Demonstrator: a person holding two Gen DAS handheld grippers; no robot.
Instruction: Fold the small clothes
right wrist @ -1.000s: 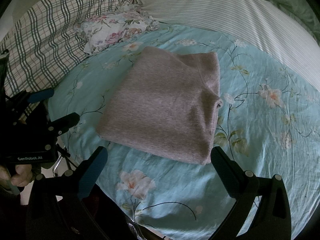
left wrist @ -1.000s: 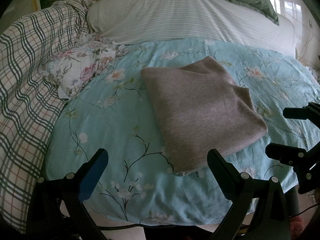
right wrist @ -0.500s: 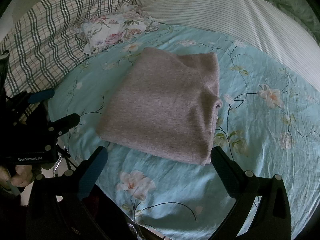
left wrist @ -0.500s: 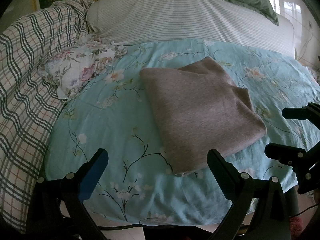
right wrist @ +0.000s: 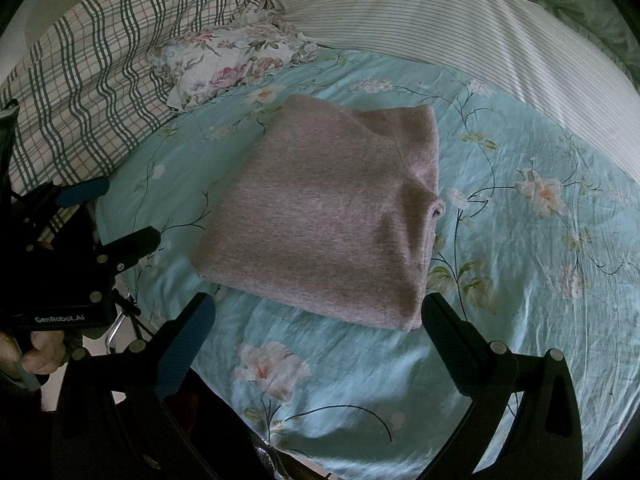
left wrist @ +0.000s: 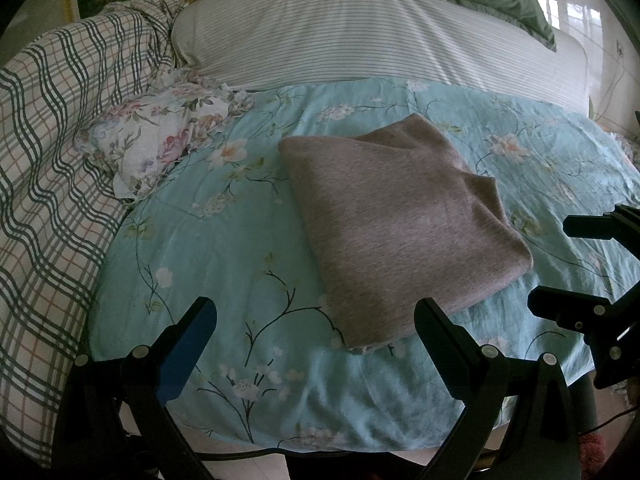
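Both fisheye cameras sit behind their own spread black fingers, looking forward and down from the near edge of the turquoise floral bedsheet (left wrist: 224,240). The left wrist view faces the folded grey-pink knit garment (left wrist: 400,220) ahead and rightward; the right wrist view sees it ahead, slightly left (right wrist: 328,216). Each view catches the other gripper at its side edge.

**Dim daylight, heavy fisheye warp**

Both views are dim and bluish. Daylight enters from the window glare (left wrist: 576,12) beyond the striped bedding (left wrist: 360,36), which is the brightest surface; toward the near edge of the floral sheet (left wrist: 200,240) the light falls off. The folded grey garment (left wrist: 400,220) casts only a faint shadow. Edges bend strongly, corners go black, and the near sheet is slightly soft.
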